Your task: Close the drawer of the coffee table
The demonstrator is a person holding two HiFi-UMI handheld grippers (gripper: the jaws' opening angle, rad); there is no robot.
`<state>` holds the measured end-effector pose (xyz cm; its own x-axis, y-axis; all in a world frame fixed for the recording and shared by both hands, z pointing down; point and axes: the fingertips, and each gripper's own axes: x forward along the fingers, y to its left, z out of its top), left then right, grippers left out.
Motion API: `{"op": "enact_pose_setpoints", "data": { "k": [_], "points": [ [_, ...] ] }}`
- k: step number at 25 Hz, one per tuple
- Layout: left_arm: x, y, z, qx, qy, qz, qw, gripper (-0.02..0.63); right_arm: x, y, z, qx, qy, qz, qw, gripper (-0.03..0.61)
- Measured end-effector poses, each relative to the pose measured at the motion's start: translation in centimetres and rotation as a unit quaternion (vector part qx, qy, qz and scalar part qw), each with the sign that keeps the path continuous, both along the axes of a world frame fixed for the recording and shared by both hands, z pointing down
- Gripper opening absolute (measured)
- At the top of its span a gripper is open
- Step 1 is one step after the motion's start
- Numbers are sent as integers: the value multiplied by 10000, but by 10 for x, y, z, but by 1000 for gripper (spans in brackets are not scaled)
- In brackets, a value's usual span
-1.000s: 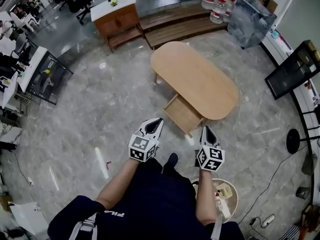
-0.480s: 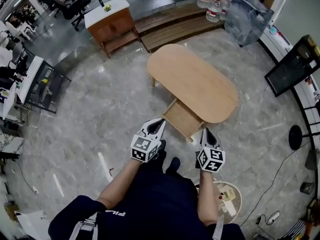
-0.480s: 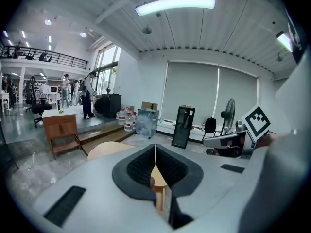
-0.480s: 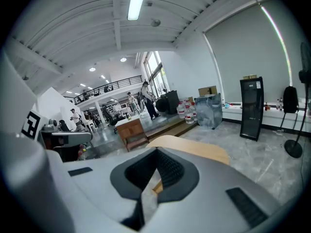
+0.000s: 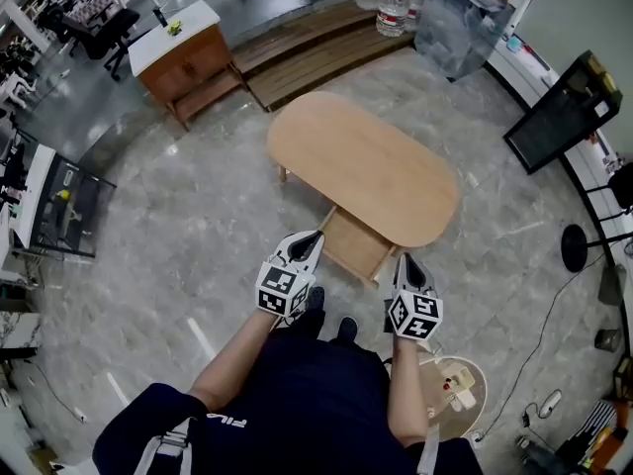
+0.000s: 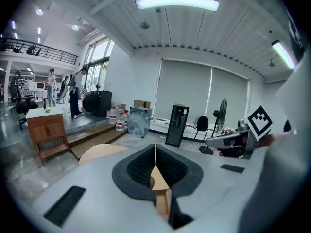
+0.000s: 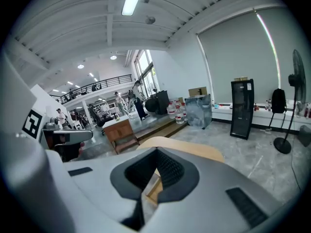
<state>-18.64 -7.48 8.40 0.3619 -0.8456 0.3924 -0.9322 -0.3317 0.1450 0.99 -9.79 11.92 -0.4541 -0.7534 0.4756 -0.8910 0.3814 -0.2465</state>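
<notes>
While the left tool (image 5: 315,237) and right tool (image 5: 407,258) hover pressed together and empty beside the open light-wood drawer (image 5: 354,244) under the oval wooden counter (image 5: 366,161), I'd guess it's light, stiff, best shoved mid-front.

My left gripper (image 5: 313,237) and right gripper (image 5: 407,257) side by side, tips forward, jaws together, both empty.

The only lettering I can read is a white "FIL" on the person's dark shirt (image 5: 297,404), low by the left arm, and the rest of the word is hidden. The cubes on the left gripper (image 5: 313,238) and right gripper (image 5: 407,257) carry black-and-white square codes with no letters. The labels on the water bottles (image 5: 393,13) are too small to read.
</notes>
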Motion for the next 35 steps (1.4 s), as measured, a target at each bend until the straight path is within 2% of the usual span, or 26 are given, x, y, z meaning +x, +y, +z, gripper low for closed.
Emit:
{"op": "enact_pose_setpoints", "data": {
  "k": [5, 11, 16, 27, 35],
  "points": [
    [-10, -20, 24, -154, 60, 398, 9991, 31, -8, -4, 14, -146, 98, 323, 9993, 28],
    [4, -23, 70, -560, -70, 806, 9951, 31, 11, 14, 54, -575, 224, 623, 9962, 28],
    [4, -23, 100, -798, -161, 725, 9940, 31, 24, 20, 86, -900, 228, 660, 9935, 28],
    [10, -13, 206, -1112, -183, 826, 9902, 31, 22, 27, 181, -835, 416, 434, 9947, 28],
    [2, -9, 294, -1260, -268, 1014, 9865, 31, 16, 48, 263, -960, 318, 516, 9935, 28]
  ]
}}
